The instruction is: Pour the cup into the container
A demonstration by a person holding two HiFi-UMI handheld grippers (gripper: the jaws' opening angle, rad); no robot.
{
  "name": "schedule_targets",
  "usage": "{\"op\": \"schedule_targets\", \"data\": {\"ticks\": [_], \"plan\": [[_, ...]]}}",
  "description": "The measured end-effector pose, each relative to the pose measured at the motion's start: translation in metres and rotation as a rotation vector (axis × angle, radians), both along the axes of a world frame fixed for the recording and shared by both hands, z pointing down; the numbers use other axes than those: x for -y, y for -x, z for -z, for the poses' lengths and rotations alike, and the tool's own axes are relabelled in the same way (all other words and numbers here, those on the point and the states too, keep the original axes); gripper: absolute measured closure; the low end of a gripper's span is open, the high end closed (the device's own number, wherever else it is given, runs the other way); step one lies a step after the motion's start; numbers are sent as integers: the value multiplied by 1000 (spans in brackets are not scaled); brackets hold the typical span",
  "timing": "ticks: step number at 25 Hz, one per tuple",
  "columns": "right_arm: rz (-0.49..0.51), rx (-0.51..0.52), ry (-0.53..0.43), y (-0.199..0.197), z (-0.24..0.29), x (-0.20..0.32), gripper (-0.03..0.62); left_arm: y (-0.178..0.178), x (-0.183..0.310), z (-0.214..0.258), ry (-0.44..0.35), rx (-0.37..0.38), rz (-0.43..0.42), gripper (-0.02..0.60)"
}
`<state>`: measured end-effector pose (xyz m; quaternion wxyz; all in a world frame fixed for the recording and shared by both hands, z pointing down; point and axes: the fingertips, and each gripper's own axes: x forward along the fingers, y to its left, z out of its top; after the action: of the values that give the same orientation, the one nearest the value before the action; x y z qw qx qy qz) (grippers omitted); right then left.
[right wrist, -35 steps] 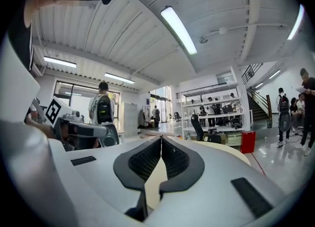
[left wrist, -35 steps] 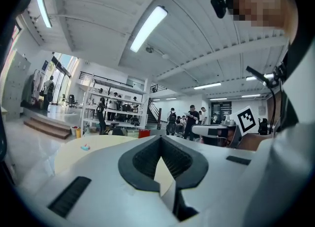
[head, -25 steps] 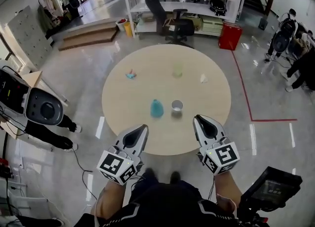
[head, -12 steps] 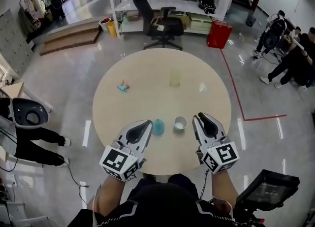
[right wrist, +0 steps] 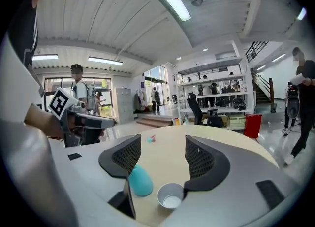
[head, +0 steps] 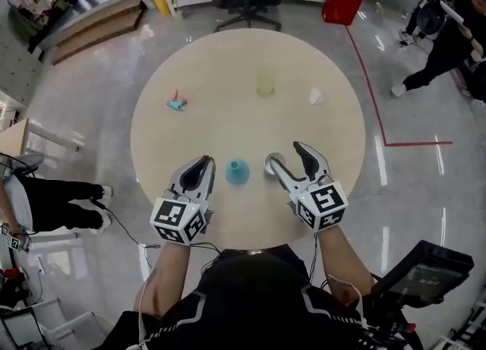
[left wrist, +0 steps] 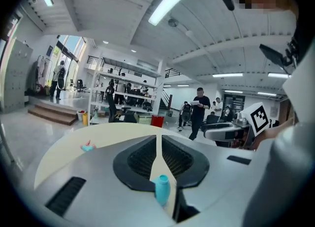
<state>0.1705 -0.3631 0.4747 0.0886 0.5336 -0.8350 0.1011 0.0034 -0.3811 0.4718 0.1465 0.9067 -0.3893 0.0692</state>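
The pour has not begun: this is the reach for the cup, which stands upright and open-mouthed on the round bench close to its near edge, with something pale in its bottom. Just beside it, toward the bench's left edge, stands a teal bottle-shaped container, also upright and likely the vessel to be filled. The right hand-held gripper is held low over the near edge with its jaws spread wide. They have just been opening. The right gripper view shows the cup low in the gap, hard by the right-hand jaw, though no pad presses on it, and the container stands just beside the other jaw. The left hand-held gripper points at the container from the left, its jaws all but closed, only a thin slit between them after parting slightly just now, and nothing sits in that slit; the container stands ahead of the tips. Next, I judge, the right hand-held gripper must centre the cup between its pads and close gently on the wall without tipping it. The left jaws must open much wider if they are to steady the narrow-necked container.
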Motion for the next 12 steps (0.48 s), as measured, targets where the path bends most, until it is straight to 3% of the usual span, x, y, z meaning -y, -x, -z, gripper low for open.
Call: {"op": "schedule_targets", "data": {"ticks": [2, 5, 9, 12], "plan": [[5, -2, 48, -1, -30, 3, 319, 4, 4, -24, 39, 10, 14, 569], [11, -24, 106, -2, -66, 2, 271, 6, 7, -57, 103, 7, 16, 506], [27, -47, 209, 0, -119, -11, 256, 4, -1, -104, 182, 50, 1, 448], [21, -73, 251, 0, -156, -12, 248, 8, 2, -133, 220, 47, 37, 445]]}}
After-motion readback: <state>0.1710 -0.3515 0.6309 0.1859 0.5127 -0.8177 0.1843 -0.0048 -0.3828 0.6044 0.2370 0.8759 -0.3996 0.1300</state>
